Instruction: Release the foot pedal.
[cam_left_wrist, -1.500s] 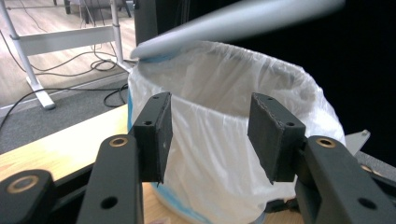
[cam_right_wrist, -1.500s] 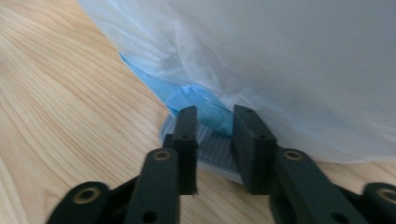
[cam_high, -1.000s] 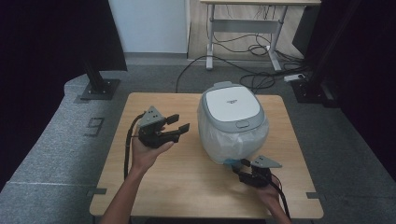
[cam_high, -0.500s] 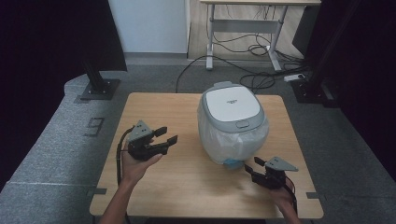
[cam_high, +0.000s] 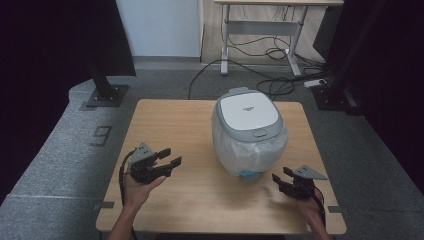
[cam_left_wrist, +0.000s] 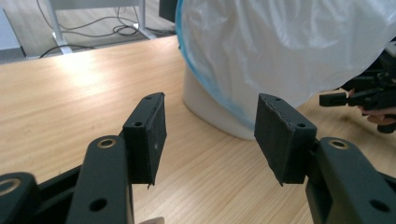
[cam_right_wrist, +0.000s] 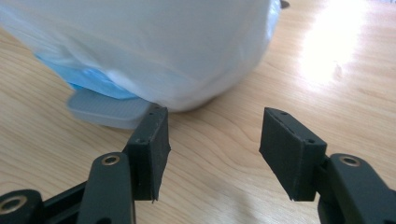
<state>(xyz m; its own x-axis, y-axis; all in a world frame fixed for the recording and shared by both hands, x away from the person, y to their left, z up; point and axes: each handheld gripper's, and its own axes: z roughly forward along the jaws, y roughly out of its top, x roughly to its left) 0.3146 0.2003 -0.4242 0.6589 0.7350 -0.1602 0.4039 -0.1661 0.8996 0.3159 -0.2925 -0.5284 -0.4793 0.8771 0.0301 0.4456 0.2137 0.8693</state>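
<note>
We see rounded pedal bin (cam_high: 248, 131), glossy white plastic liner, on wooden table (cam_high: 175, 125); left gripper (cam_high: 170, 160), right gripper (cam_high: 281, 181) flank it low, 2 jaw pairs wide, empty; right's just opening.

The high view looks forward and down over the whole table (cam_high: 165, 125). Both gripper views sit low and close above the tabletop, each facing the bin (cam_high: 249, 131) from opposite sides.
</note>
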